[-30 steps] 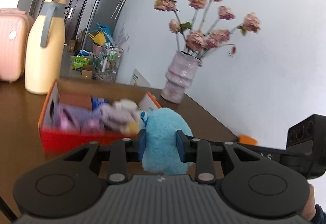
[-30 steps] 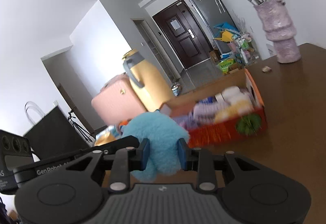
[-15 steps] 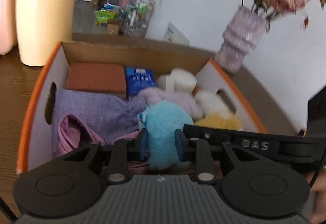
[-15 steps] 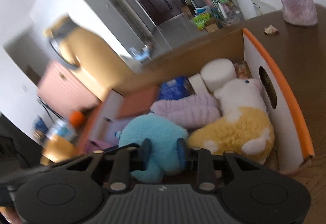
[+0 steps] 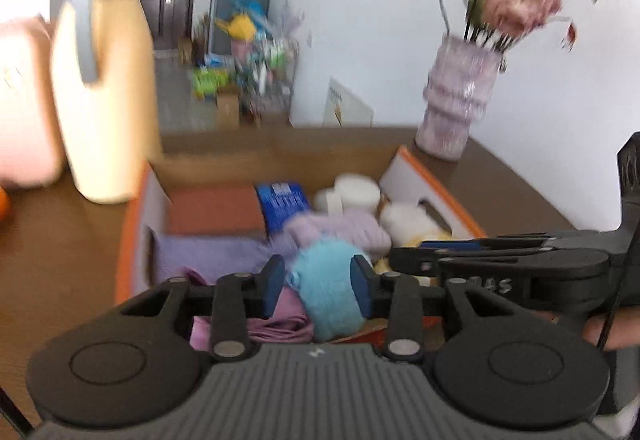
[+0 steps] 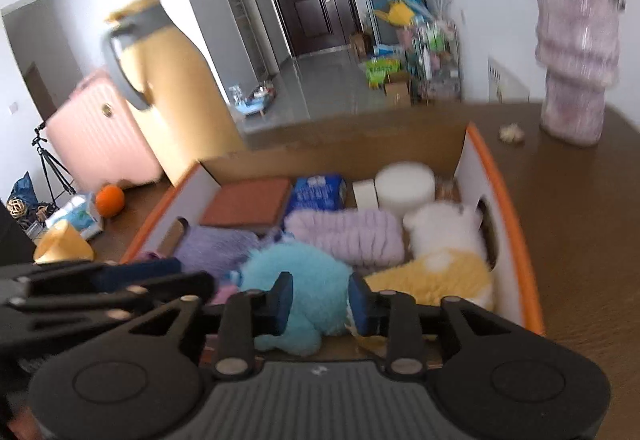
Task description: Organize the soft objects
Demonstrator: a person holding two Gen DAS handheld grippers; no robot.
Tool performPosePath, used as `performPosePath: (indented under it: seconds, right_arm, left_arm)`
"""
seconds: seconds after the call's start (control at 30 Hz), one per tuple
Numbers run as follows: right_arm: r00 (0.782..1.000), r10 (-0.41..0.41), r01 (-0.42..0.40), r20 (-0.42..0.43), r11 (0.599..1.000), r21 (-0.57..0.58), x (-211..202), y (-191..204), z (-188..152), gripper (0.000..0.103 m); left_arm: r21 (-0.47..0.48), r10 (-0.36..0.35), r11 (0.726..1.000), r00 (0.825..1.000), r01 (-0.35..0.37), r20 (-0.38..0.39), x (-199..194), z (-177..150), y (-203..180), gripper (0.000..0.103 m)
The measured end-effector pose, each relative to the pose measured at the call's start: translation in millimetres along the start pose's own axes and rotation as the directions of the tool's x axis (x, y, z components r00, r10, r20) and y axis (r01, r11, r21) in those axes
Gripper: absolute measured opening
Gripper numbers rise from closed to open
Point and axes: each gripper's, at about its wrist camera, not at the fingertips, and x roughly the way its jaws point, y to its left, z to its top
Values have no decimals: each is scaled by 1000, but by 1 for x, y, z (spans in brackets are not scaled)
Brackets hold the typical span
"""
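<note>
A blue plush toy (image 5: 328, 288) lies at the near side of the orange cardboard box (image 5: 132, 216), among other soft things. It also shows in the right wrist view (image 6: 308, 280). My left gripper (image 5: 318, 286) has its fingers spread around the toy with small gaps. My right gripper (image 6: 318, 300) also stands open, with the toy between its fingers. The box (image 6: 516, 248) holds a purple towel (image 6: 216, 248), a lilac headband (image 6: 344, 236), a yellow and white plush (image 6: 444, 268), white foam pieces (image 6: 404, 184), a blue packet (image 6: 318, 192) and a brown pad (image 6: 248, 202).
A cream jug (image 5: 100, 80) and a pink suitcase (image 6: 100, 132) stand behind the box on the left. A purple vase with flowers (image 5: 460, 96) stands at the back right. An orange (image 6: 110, 200) and small items lie on the table at the left.
Both grippers carried the blue toy from above the table into the box and lowered it. Their fingers have now spread apart and the toy rests in the box.
</note>
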Motion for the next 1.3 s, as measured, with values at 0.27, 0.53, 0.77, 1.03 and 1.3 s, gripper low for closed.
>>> performPosePath:
  seconds: [0.27, 0.53, 0.77, 1.03, 1.3]
  right_arm:
    - [988, -14, 28, 152, 996, -88, -101, 23, 15, 57]
    - [926, -63, 137, 372, 975, -175, -174, 37, -29, 97]
    - [878, -109, 192, 467, 972, -135, -194, 31, -63, 97]
    - [862, -106, 179, 496, 979, -102, -212, 37, -86, 98]
    - [863, -64, 125, 502, 988, -89, -250, 48, -162, 100]
  left_arm:
    - [30, 149, 987, 975, -156, 166, -94, -11, -1, 79]
    - [9, 237, 967, 908, -256, 346, -147, -52, -9, 102]
    - [-4, 244, 965, 893, -262, 378, -167, -73, -12, 102]
    - [-18, 243, 966, 873, -260, 422, -201, -102, -16, 103]
    - [-1, 235, 965, 867, -261, 439, -258, -186, -38, 103]
